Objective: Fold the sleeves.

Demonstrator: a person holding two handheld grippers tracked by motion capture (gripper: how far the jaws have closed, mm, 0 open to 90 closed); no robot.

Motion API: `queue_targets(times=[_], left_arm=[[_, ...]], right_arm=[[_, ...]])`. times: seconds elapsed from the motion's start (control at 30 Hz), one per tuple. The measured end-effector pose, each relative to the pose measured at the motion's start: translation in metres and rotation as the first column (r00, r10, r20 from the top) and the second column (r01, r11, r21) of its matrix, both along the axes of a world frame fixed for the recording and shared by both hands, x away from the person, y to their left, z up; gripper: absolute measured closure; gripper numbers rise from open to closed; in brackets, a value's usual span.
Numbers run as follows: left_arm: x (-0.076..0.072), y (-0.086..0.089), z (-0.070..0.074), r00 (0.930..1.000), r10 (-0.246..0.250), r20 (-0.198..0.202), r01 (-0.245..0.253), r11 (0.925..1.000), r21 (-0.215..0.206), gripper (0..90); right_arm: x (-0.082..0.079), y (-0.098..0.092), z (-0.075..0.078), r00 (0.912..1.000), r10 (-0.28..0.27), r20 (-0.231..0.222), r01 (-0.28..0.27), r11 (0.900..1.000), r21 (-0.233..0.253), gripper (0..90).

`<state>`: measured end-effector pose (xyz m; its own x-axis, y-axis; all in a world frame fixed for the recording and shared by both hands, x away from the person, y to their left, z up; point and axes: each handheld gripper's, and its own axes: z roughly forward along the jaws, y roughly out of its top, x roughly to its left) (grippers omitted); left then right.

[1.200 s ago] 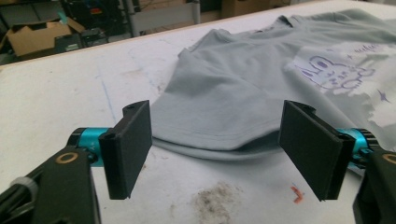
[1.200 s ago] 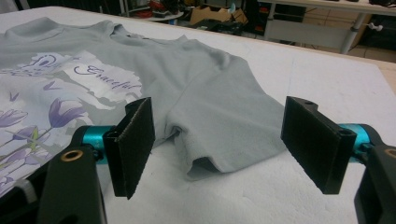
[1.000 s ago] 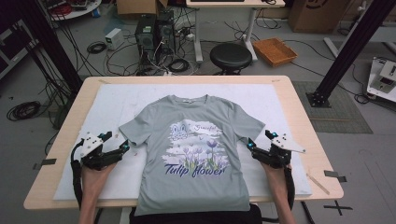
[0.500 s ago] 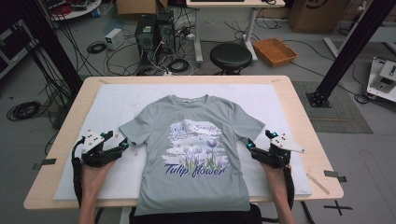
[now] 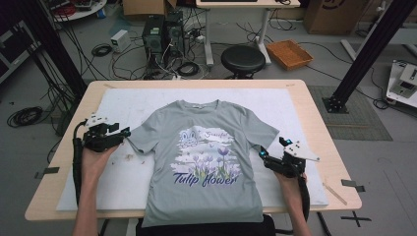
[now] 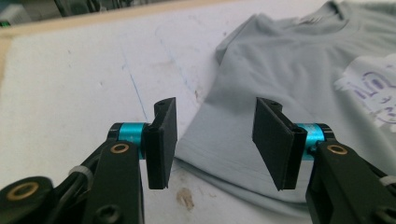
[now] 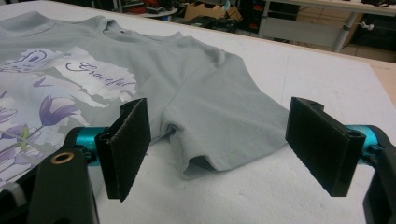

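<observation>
A grey T-shirt (image 5: 206,157) with a tulip print and the words "Tulip flower" lies flat, front up, on the white mat (image 5: 128,105), collar toward the far side. My left gripper (image 5: 124,132) stands open at the hem of the shirt's left sleeve (image 6: 219,154); in the left gripper view that hem lies between the two jaws. My right gripper (image 5: 271,148) is open too, just in front of the right sleeve (image 7: 224,135), whose cuff lies slightly lifted and folded between the jaws (image 7: 224,158).
The mat covers most of a wooden table (image 5: 314,118). A thin wooden stick (image 5: 335,191) lies near the table's right front corner. Beyond the table, on the floor, stand a black stool (image 5: 242,60), computer cases, cables and a wicker tray (image 5: 289,53).
My left gripper has moved away from me and to the right, up to the left sleeve's hem. The right gripper has barely moved. The shirt lies as before.
</observation>
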<state>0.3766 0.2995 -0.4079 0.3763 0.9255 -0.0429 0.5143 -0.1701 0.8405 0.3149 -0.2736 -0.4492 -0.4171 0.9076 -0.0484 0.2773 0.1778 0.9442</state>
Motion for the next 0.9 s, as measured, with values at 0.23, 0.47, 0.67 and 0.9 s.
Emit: queue_targets(times=[0.23,0.47,0.67,0.9], left_arm=[[0.027,0.006,-0.015,0.9913,0.033,-0.127,-0.031,0.9993,0.018,52.6],[0.034,0.006,-0.03,0.9792,0.025,-0.201,-0.022,0.9996,0.02,54.1],[0.032,0.004,-0.035,0.9812,0.021,-0.192,-0.018,0.9997,0.018,60.1],[0.025,0.008,-0.039,0.987,-0.02,-0.16,0.015,0.9993,-0.034,80.0]], right_arm=[[0.0,0.0,0.0,1.0,0.002,0.001,-0.002,1.0,-0.001,22.4],[0.0,0.001,0.0,1.0,0.002,0.002,-0.002,1.0,-0.004,22.5],[0.0,0.001,0.0,1.0,0.0,-0.002,0.0,1.0,-0.008,22.5],[0.0,0.002,0.0,1.0,0.003,-0.001,-0.003,1.0,-0.016,22.5]])
